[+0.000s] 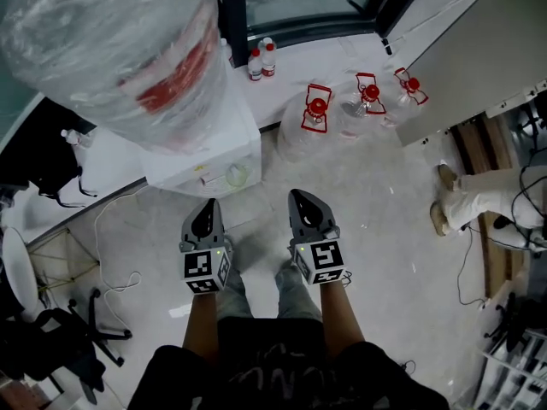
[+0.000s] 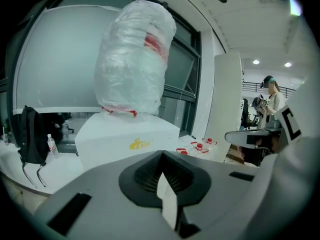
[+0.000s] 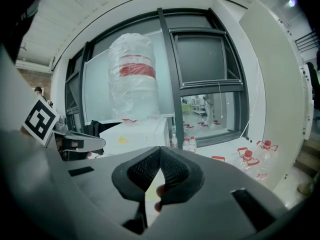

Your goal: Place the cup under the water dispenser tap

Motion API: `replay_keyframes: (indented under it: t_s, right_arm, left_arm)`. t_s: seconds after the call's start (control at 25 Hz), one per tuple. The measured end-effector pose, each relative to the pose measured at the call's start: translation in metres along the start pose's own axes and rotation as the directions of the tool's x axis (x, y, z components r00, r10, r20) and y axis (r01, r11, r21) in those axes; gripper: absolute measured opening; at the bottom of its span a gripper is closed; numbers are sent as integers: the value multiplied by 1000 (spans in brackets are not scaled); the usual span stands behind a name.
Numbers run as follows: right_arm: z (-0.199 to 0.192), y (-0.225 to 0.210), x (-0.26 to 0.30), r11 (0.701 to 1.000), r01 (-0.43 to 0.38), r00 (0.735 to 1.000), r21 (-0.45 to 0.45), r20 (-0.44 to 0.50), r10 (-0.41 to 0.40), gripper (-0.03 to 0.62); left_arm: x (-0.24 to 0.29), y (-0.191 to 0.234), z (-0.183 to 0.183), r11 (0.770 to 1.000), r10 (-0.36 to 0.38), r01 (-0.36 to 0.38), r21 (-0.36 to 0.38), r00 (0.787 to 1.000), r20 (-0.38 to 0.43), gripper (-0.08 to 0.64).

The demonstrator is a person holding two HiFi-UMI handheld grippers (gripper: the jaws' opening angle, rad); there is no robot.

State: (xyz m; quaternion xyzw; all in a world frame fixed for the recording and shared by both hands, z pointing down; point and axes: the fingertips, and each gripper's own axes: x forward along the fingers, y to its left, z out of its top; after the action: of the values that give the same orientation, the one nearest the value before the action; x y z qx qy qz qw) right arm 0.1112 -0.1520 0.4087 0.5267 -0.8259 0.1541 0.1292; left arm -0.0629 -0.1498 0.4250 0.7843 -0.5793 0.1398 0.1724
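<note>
Your left tongs (image 1: 208, 205) and right tongs (image 1: 301, 196) are both closed and empty, aimed at the dispenser (image 1: 214, 148), probably ready to reach. The cup (image 1: 237, 175) looks to be on its front, but that's unsure.

Ahead of left gripper (image 1: 205, 210): jug (image 1: 120, 49) in crinkled clear plastic film, glossy. Under it, dispenser body (image 1: 231, 143): smooth white plastic. Gripper shell matt grey plastic; pads (image 2: 145, 176) black, ribbed. Below, floor (image 1: 385, 229) pale, polished.
</note>
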Motion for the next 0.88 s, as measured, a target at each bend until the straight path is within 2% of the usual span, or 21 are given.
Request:
replay_keyframes:
  t_s: [0.16,0.32,0.88]
  right_arm:
    - [29,3,-3,1000,7,999,-2,33,-7,14]
    - [55,0,-4,1000,10,998,-12,64,-9,14]
    - [112,1,-9,998,2,996,-57,93,3,14]
  left_arm:
    - [-10,9,23,1000,19,-19,14,999,31,15]
    - [-11,11,49,1000,21,-20,-4,998,65,15]
    - [-28,13,122,997,-6,-4,72,989,146,15]
